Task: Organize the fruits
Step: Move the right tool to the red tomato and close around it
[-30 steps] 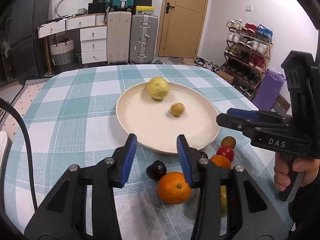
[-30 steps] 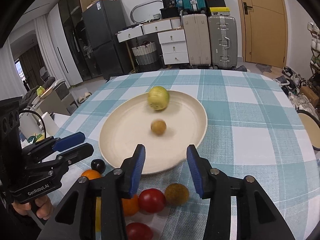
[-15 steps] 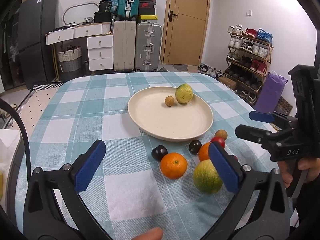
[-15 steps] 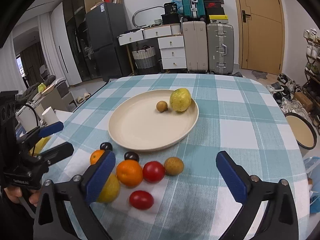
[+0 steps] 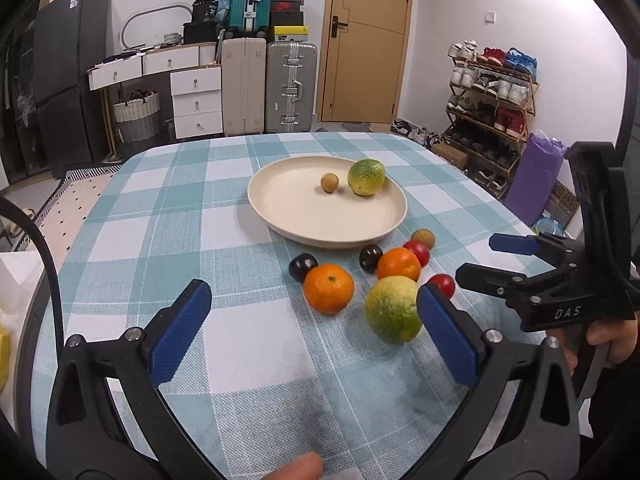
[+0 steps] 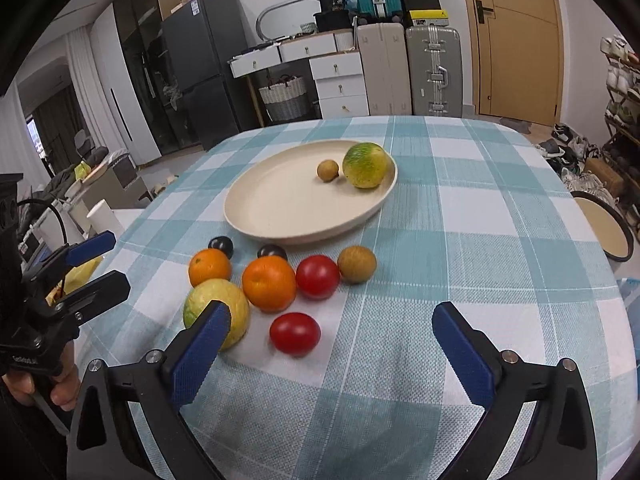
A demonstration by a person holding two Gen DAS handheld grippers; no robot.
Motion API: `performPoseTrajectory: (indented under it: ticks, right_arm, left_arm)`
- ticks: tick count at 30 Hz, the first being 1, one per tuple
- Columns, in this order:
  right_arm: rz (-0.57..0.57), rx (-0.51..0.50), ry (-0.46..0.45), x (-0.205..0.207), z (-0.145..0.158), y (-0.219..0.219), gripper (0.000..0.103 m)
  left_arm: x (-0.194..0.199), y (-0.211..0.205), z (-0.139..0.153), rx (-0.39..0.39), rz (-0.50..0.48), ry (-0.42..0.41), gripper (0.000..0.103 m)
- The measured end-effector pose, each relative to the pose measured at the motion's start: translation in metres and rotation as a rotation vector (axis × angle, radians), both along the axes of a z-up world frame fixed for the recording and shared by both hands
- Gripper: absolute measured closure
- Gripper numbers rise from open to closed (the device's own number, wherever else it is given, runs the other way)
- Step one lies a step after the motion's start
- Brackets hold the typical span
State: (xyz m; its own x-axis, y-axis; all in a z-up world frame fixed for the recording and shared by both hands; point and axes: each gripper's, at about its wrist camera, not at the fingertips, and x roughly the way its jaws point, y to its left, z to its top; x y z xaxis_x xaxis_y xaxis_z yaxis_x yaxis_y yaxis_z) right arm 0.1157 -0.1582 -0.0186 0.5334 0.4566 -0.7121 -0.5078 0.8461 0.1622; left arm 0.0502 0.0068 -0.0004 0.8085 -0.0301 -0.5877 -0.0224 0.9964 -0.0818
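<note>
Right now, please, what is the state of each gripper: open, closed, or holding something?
Left gripper: open wide, holding nothing, above the tablecloth.
Right gripper: open wide, holding nothing; a red tomato lies between its fingers, untouched.

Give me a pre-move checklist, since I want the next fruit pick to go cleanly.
1. Left gripper open, holding nothing: ok.
2. Right gripper open, holding nothing: ok.
3. Plate has free space beside the green-yellow fruit and the small brown fruit: ok.
4. Near red tomato stands apart from its neighbours: ok.
5. Front orange free of the dark plum: cannot tell.
</note>
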Motion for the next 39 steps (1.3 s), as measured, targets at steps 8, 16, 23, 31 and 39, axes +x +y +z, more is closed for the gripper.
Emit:
performPoseTrajectory:
  ticks: [8,16,23,31,39]
  right_arm:
    - [0.029,-0.064,0.028,-0.007,-0.014,0.01,0.001]
    - [0.087,-0.103,0.046,-0.009,-0.02,0.021,0.02]
    - [0.106,-0.113,0.065,-0.007,-0.021,0.029,0.028]
    - [0.11,-0.12,0.082,-0.006,-0.021,0.035,0.037]
    - [0.13,-0.144,0.078,-0.007,-0.021,0.039,0.052]
  left_arm:
    - [0.006,-0.008,-0.013,0.01,-0.009,0.033,0.001]
    - [0.011,-0.007,-0.022,-0.002,-0.013,0.055,0.001]
    - [0.013,-0.005,-0.024,-0.02,-0.013,0.061,0.001]
    - [0.013,-0.004,-0.023,-0.014,-0.001,0.06,0.001]
    - [0.013,-0.005,-0.023,-0.014,-0.005,0.059,0.001]
